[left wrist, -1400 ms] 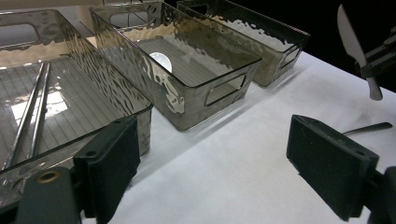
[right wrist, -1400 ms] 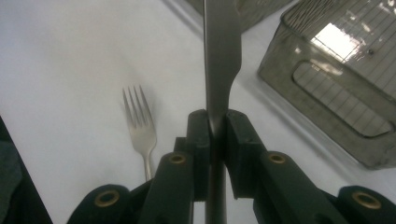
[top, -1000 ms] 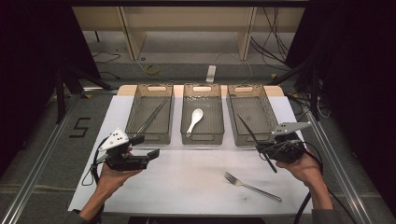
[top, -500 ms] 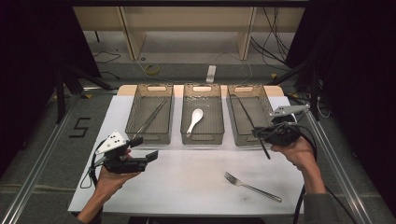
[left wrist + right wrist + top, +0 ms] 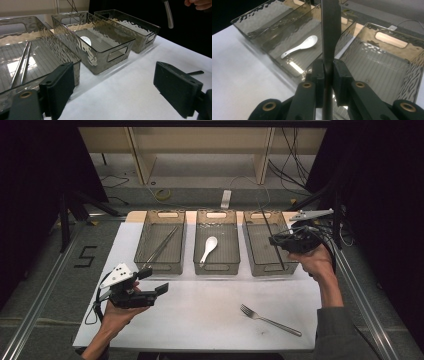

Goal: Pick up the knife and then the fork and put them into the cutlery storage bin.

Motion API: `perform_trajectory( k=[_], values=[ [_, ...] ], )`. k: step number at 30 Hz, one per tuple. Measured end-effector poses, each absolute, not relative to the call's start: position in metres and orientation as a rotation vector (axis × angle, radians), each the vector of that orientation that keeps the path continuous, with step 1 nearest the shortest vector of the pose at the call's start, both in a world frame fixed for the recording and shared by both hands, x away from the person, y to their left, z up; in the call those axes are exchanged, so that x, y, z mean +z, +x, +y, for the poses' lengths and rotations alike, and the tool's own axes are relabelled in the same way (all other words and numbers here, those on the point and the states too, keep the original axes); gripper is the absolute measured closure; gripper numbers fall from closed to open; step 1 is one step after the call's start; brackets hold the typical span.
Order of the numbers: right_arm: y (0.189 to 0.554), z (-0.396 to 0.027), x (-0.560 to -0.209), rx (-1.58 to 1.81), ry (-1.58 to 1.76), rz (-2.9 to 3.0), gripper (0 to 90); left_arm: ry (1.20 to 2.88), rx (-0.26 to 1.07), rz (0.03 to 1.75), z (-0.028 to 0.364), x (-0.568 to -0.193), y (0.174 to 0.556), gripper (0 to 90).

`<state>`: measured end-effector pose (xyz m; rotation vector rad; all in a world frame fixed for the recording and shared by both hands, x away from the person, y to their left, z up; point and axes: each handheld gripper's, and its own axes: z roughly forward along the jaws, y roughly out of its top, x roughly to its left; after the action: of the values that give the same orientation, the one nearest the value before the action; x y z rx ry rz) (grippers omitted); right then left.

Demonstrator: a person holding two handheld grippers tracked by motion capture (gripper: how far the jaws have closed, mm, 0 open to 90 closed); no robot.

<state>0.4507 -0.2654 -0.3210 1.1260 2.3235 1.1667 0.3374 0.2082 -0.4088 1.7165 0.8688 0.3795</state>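
A long metal utensil (image 5: pixel 329 27) is clamped in the right gripper (image 5: pixel 327 72) over the right bin (image 5: pixel 267 243); left gripper (image 5: pixel 117 87) is held open. If tilted carelessly, the rim could get clipped.

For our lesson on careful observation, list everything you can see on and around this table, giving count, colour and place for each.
Bins: three, clear smoky grey, in a row at the far side of the sheet.
Chopsticks: one pair, metallic, left bin.
Spoon: one, white, middle bin.
Knife: one, dark metal, clamped in the right gripper above the right bin.
Fork: one, silver, on the sheet near the front right.
Sheet: one, white, covering the table.
Left gripper: black, open, near left.
Right gripper: black, far right.
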Motion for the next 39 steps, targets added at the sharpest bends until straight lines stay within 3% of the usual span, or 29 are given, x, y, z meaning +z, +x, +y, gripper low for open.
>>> perform_trajectory(
  k=[19, 39],
  values=[
    [0.5, -0.268, -0.338, 1.204, 1.269, 2.237, 81.4, 1.71, 0.377, 0.863, 0.208, -0.408, 0.338, 16.5],
    [0.513, -0.273, -0.37, 1.142, 1.379, 2.167, 81.4, 1.709, 0.383, 0.857, 0.208, -0.407, 0.337, 16.5]
  ],
)
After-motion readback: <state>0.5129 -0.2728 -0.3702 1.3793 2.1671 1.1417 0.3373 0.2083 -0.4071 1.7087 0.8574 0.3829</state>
